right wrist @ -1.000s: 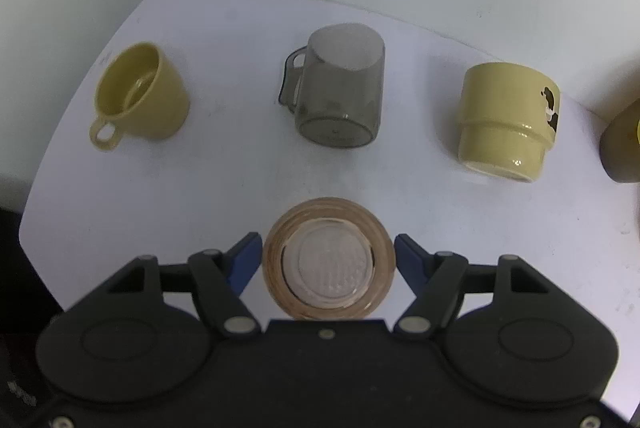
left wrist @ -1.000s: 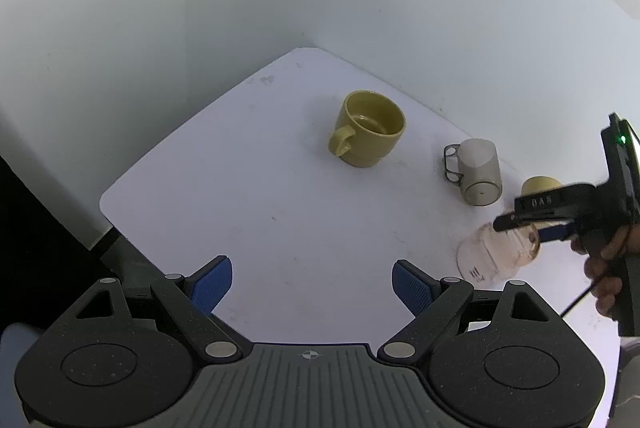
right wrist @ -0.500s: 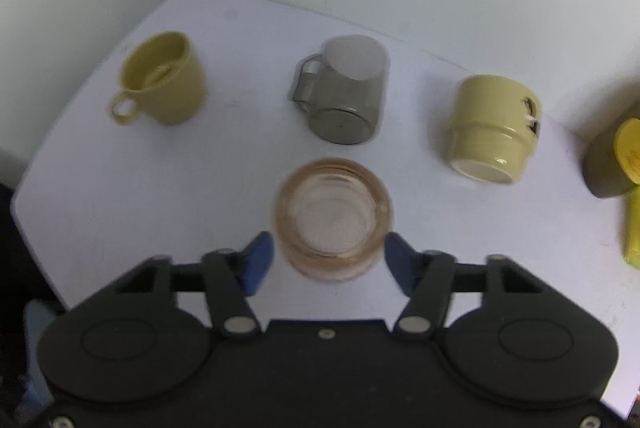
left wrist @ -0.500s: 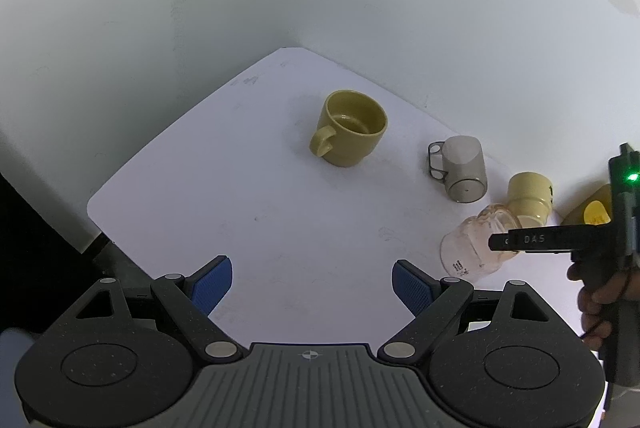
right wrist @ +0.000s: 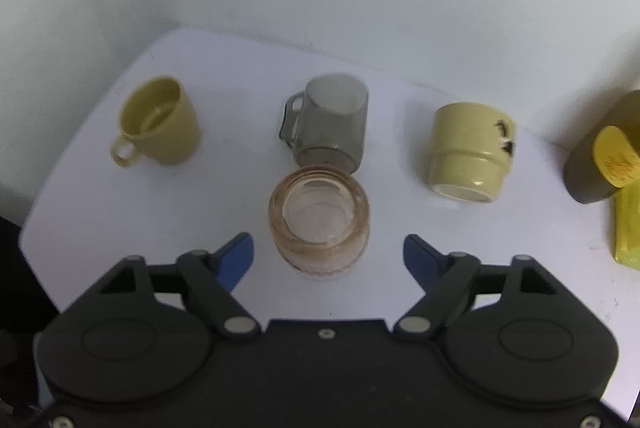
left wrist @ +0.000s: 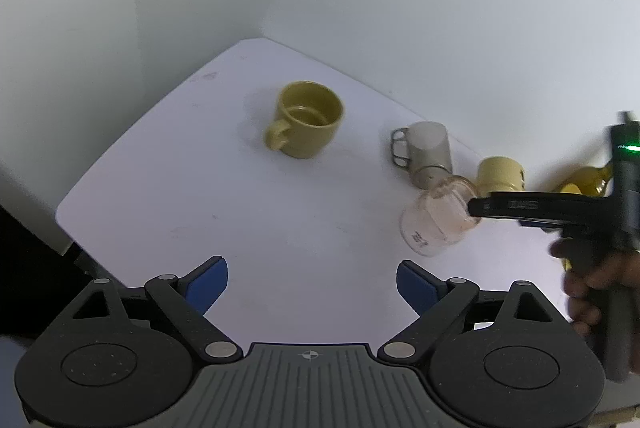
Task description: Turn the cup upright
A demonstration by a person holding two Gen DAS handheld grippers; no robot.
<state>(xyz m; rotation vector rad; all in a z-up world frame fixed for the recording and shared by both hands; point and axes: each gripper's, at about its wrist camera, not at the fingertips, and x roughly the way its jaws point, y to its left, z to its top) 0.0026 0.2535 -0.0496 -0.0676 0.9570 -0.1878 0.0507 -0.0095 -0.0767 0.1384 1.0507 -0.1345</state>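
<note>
Between our right tongs, spread and touching nothing, the clear glass cup sits mouth-up on the tabletop, just before the grey mug. We judge it light, stiff, slippery and breakable; grip its ribbed wall. Left tongs are spread, idle.

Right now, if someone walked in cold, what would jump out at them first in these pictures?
Probably the clear pinkish glass cup, standing mouth-up on the white table just ahead of the right tongs, whose blue pads are spread wide and not touching it. Behind it runs a row of mugs: an upright yellow mug at left, an upside-down grey mug in the middle, and a cream mug at right.
</note>
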